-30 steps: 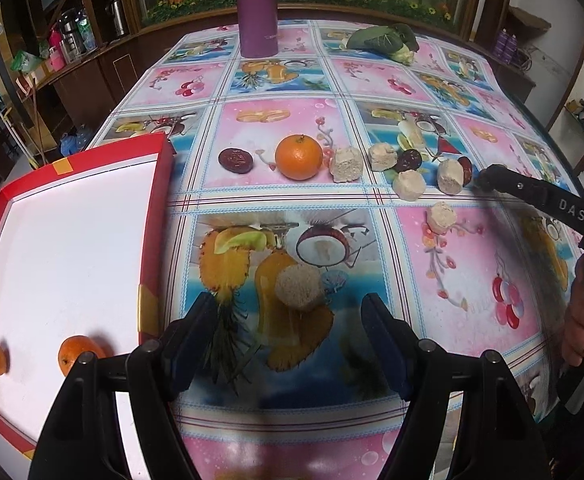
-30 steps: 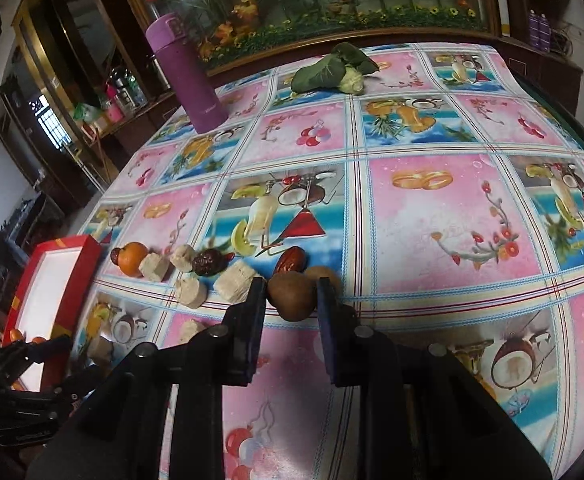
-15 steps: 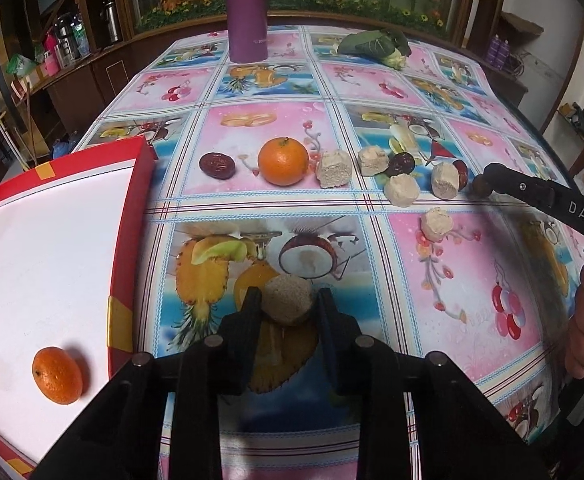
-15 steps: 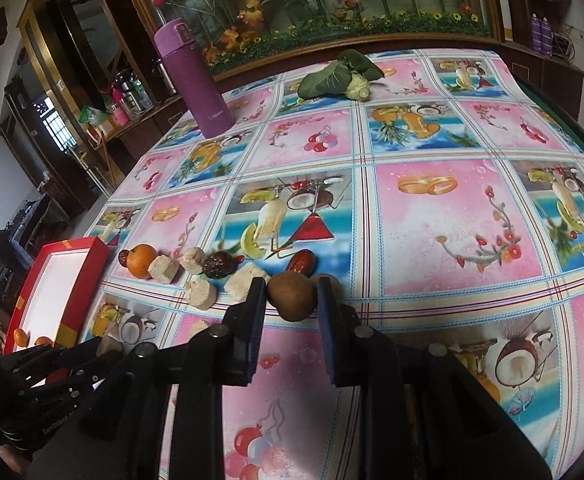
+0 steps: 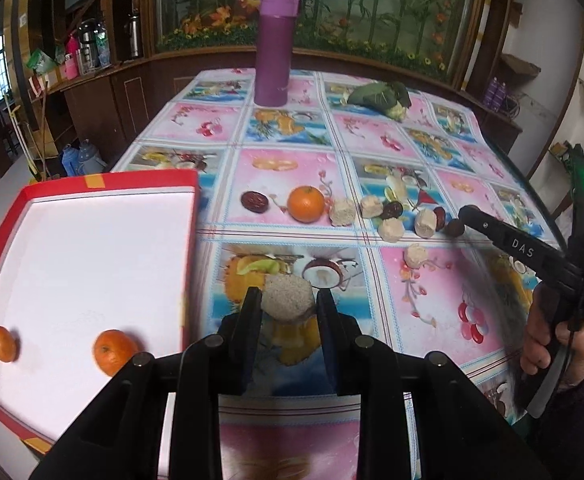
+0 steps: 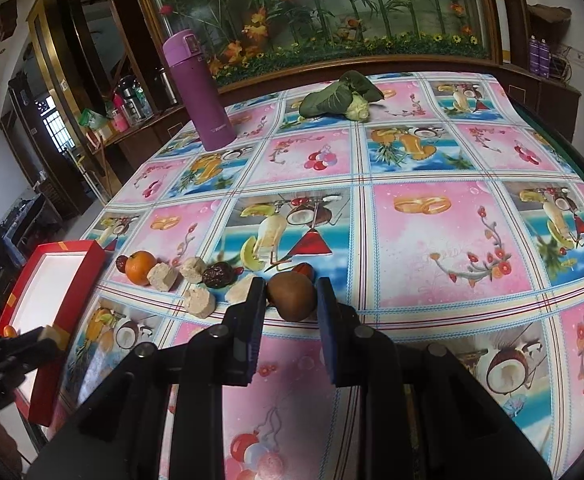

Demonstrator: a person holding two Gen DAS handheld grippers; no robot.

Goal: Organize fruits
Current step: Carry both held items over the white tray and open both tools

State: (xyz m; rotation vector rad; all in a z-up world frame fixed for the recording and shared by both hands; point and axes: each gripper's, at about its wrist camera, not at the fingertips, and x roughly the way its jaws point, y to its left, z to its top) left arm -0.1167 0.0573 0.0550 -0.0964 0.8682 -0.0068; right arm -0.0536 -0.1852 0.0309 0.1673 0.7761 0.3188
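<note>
Fruits lie strewn right of the red tray [image 5: 189,240], so the left gripper [image 5: 283,304], jaws pinching a beige chunk [image 5: 287,298], should carry it over the tray's rim while the right gripper [image 6: 292,296] pinches a brown fruit [image 6: 292,294].

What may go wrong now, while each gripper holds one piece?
1. The left gripper pinches the crumbly beige block only at the fingertips; it might slip or break on the way to the red tray.
2. The right gripper holds a round brown fruit close to a red date; moving away may knock it.
</note>
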